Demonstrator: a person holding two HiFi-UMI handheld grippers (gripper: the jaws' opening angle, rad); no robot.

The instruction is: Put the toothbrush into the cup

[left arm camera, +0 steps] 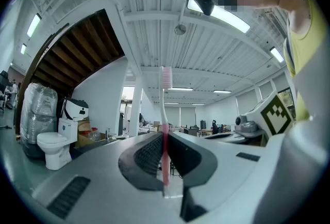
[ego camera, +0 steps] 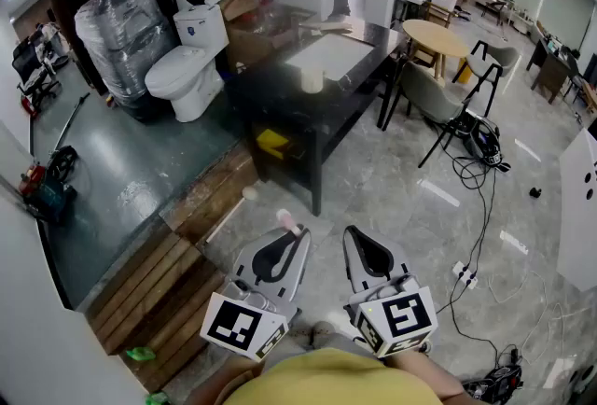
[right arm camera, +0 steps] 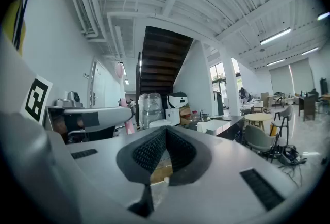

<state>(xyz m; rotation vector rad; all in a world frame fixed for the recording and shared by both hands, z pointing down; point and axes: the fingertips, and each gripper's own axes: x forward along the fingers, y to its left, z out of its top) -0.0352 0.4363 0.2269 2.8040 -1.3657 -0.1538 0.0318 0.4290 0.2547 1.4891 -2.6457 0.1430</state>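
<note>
A pink toothbrush (left arm camera: pixel 165 114) stands upright between the jaws of my left gripper (left arm camera: pixel 164 140), which is shut on its handle; the bristle head (left arm camera: pixel 166 77) points up. In the head view the left gripper (ego camera: pixel 283 244) is low at centre, with the toothbrush tip (ego camera: pixel 288 224) sticking out ahead of it. My right gripper (ego camera: pixel 362 243) is beside it, its jaws closed on nothing, with the tips meeting (right arm camera: pixel 164 134). The white cup (ego camera: pixel 312 78) stands on the black table (ego camera: pixel 270 100), well ahead of both grippers. The cup (right arm camera: pixel 201 127) also shows small in the right gripper view.
A white toilet (ego camera: pixel 187 67) and a wrapped bundle (ego camera: pixel 121 25) stand left of the black table. A wooden step (ego camera: pixel 168 272) lies at the left. A round wooden table (ego camera: pixel 437 37), chairs (ego camera: pixel 438 100) and floor cables (ego camera: pixel 476 249) are on the right.
</note>
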